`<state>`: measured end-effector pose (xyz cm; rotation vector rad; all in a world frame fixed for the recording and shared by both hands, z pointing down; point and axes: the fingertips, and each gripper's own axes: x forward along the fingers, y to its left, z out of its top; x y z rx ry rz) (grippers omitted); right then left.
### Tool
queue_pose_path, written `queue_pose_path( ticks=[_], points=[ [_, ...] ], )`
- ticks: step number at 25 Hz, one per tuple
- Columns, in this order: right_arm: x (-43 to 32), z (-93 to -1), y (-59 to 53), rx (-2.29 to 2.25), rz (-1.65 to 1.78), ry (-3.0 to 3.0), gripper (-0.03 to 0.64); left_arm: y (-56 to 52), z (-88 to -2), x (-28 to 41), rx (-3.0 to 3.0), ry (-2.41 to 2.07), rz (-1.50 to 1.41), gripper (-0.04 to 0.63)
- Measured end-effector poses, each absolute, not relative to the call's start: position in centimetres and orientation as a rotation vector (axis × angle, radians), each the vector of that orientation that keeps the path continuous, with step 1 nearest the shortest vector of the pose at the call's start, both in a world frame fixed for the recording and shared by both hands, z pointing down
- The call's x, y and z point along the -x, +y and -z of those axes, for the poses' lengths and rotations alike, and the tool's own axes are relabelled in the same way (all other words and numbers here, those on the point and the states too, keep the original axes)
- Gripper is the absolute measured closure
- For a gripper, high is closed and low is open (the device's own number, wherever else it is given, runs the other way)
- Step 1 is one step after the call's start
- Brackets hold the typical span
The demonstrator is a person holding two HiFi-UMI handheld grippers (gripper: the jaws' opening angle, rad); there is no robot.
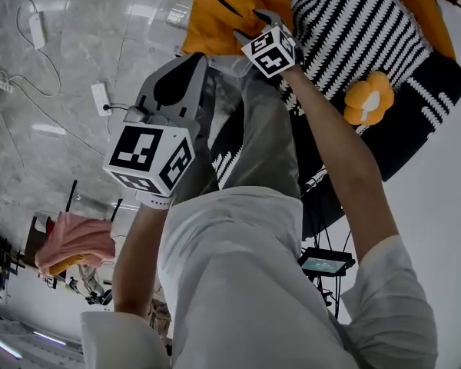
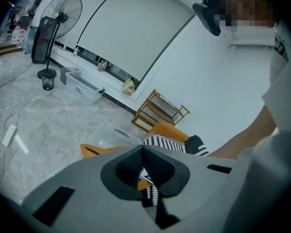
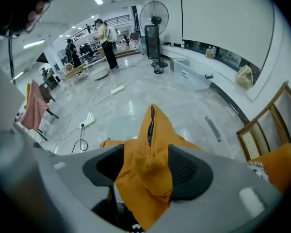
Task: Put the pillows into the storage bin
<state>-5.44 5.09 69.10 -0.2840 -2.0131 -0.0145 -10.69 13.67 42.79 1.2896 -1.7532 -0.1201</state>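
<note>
a person in a white shirt stands over a marble floor (image 1: 54, 68), working a claw in each hand. at left, the left claw (image 2: 143, 149) is clenched, its pads meeting at the tips with nothing seen pinched between them, and it points down at the heap of pillows. past it, on the floor, sits the clear storage bin (image 2: 104, 130), just on the far side of the orange pillow's (image 3: 150, 130) flat edge. at centre, the right claw (image 3: 146, 154) is grasping that orange pillow: a bunched fold of the cover fills the gap between its pads and rises in a peak. the zip runs up the peak, straight away from the claw. so the pillow's long line appears to point toward the far floor, where the bin lies, and the right hand is the one placed to carry it there. whether the pillow already hangs over the bin is not clear in any view. at right, the black-and-white striped pillow (image 1: 353, 21) lies touching the orange one, outside the bin, with neither claw on it.
</note>
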Motion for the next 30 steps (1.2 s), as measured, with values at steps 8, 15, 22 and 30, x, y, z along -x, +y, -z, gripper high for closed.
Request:
queue_pose_path(
  ticks=[8,15,22,30],
  points=[
    [4.6,-71.7,3.8,0.223,0.163,-1.961,0.395,12.0,-43.1,10.4,-1.295,-1.736,0.095,0.588],
    [6.6,-72.0,-1.8,-0.062,0.087,-1.976,0.515,12.2,-43.9,11.0,-1.275,-1.728,0.084,0.588],
    [6.8,-71.6,-9.3,-0.367,-0.113,-1.981,0.36,9.9,-43.7,11.4,-1.276,-1.741,0.086,0.588],
    [1.1,-71.6,-11.6,-0.32,-0.035,-1.919,0.345,6.3,-44.1,9.7,-1.338,-1.682,0.064,0.588]
  ],
)
